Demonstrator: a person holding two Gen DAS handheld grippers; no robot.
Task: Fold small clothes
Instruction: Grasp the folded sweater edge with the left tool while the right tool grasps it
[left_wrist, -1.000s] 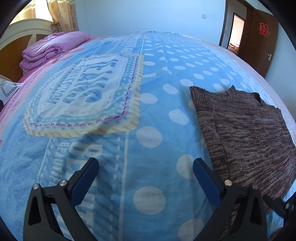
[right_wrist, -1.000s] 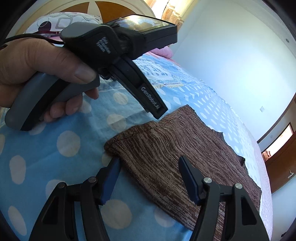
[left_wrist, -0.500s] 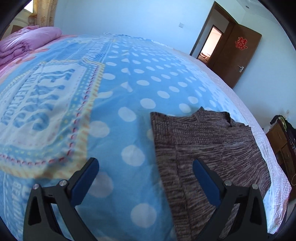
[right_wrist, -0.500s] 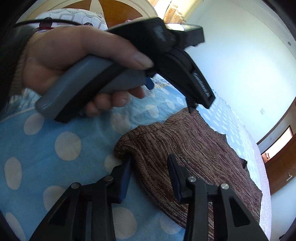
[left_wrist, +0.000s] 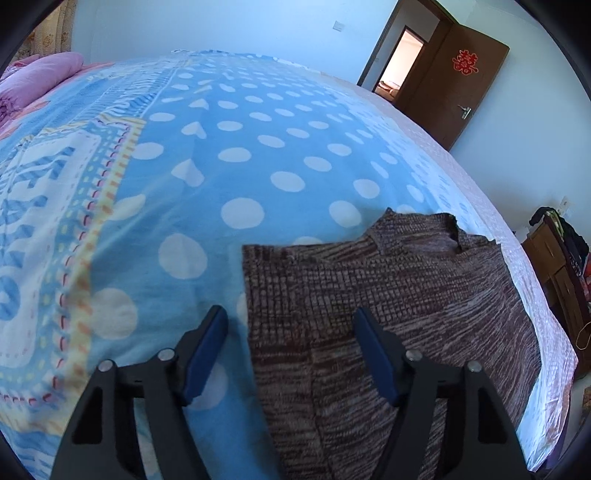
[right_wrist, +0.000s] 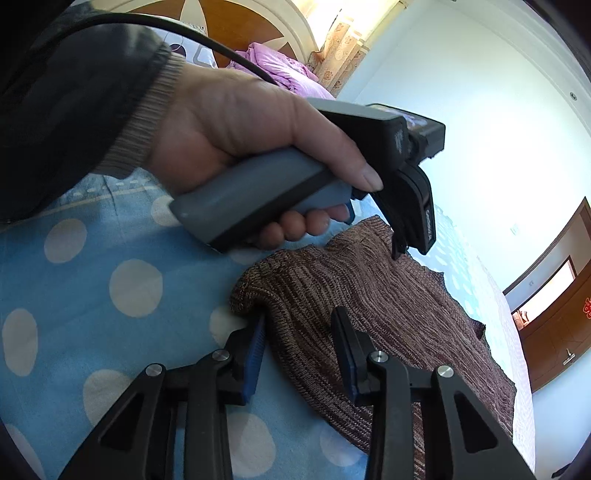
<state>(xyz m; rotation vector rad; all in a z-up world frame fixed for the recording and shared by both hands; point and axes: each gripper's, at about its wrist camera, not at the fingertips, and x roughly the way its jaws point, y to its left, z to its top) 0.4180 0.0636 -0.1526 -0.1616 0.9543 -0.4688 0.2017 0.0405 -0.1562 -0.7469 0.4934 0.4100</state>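
Both grippers low over sweater (left_wrist: 388, 295)

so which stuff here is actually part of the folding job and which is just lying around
Job:
brown knit sweater
left gripper
right gripper

Lying about:
pink quilt
polka-dot blanket
wooden door

Bright daylight, cool blue cast both views. Strong fisheye: bed (left_wrist: 258, 155) bulges into a dome, door (left_wrist: 458, 88) leans, black vignette in corners. Curtained window (right_wrist: 332, 22) blown out in right wrist view, white wall glares. Left hand (right_wrist: 240, 125) close to lens, sharp, shaded underneath. Soft shadow beneath sweater (right_wrist: 388, 295) edge. Slight blur low on left hand-held gripper (left_wrist: 291, 325)
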